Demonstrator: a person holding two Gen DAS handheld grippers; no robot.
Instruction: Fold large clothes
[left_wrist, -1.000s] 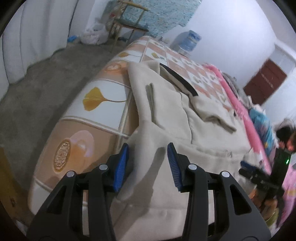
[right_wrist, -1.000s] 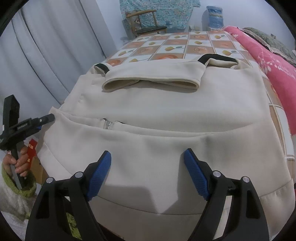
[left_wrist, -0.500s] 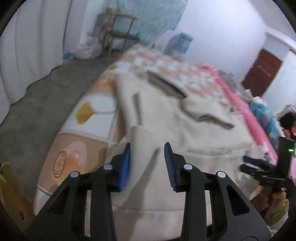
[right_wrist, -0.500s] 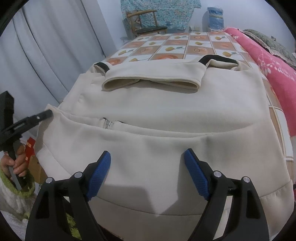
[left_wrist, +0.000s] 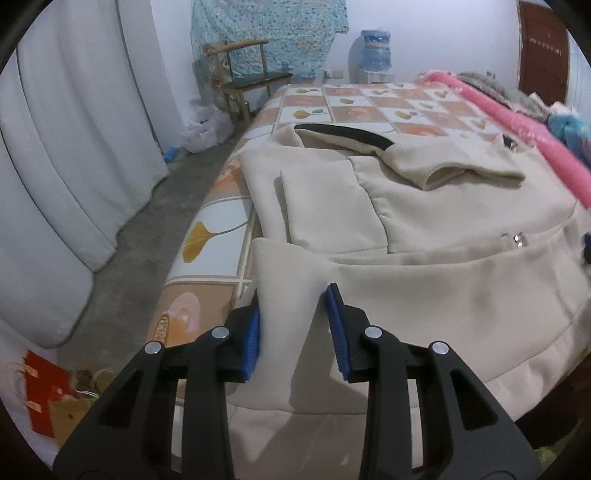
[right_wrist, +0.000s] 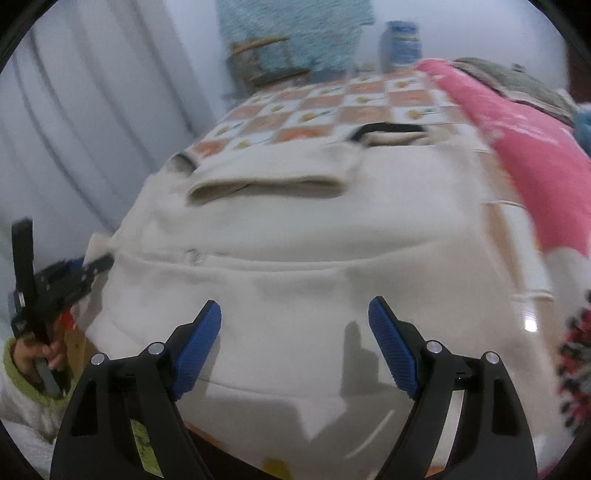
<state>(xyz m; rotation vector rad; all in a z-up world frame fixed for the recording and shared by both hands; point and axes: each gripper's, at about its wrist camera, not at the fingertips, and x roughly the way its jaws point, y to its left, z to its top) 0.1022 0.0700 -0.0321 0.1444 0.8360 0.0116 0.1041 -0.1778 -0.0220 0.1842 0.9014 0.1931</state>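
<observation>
Fleece, thick and cream-coloured, covers most of the near half of the bed (left_wrist: 207, 236): a large garment (left_wrist: 461, 221) with a soft matte nap lies spread flat on the glossy checked bedspread of orange and white squares printed with leaf shapes. A patch pocket forms a flat rectangle on its left side, a dark band edges the collar at the far end, and a small metal zip pull glints on the seam at the right. The left gripper (left_wrist: 295, 328) has its ribbed blue pads pressed on a raised fold of the near-left corner of the garment, its jaws having just been closing on that fold. The right gripper (right_wrist: 295, 339) hangs over the near hem with its blue pads wide apart and nothing between them. A pink quilted blanket (right_wrist: 517, 140) runs along the right edge. A wooden chair (left_wrist: 247, 81) stands at the far end, and white pleated curtains (left_wrist: 74, 147) hang at the left
</observation>
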